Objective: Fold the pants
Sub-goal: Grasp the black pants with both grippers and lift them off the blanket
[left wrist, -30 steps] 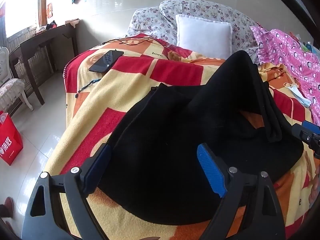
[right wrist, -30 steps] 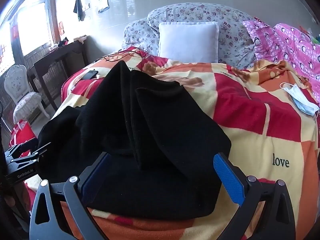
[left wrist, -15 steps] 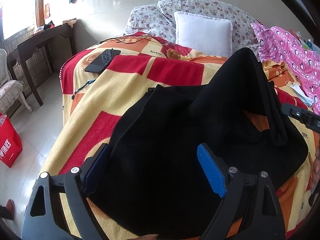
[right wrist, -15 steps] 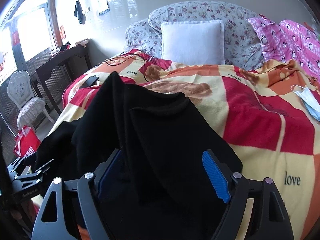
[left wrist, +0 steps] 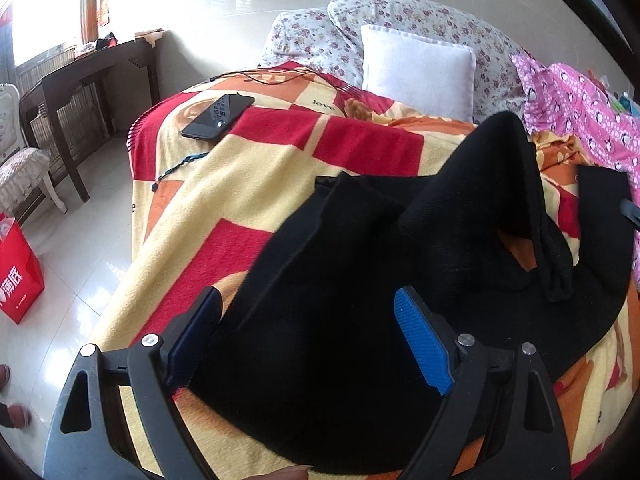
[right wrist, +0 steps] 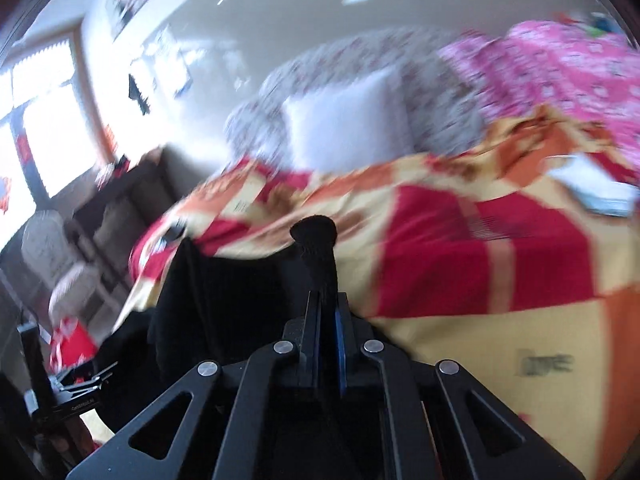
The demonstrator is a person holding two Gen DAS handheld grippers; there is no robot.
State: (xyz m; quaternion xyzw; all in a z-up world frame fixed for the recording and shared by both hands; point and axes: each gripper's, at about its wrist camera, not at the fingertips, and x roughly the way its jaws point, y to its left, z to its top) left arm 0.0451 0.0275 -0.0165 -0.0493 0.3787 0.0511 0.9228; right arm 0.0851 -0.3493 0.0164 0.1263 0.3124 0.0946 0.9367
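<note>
Bed [left wrist: 280, 168]: checkered blanket carried black pants [left wrist: 340, 320], long axis toward the pillow edge.
Right gripper [right wrist: 329, 312]: fingers had just closed, pinching a pants fold.
Left gripper [left wrist: 308, 344]: fingers spread astride the near pants edge.

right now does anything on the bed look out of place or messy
The black pants lie bunched and peaked on the blanket, not flat. A phone and a cable sit loose near the pillows, and a face mask lies at the far side.

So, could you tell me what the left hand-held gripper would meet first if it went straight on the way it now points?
Most likely the black pants: the left hand-held gripper stands open, with the cloth lying just ahead between its fingers on the blanket; depth is unclear.
</note>
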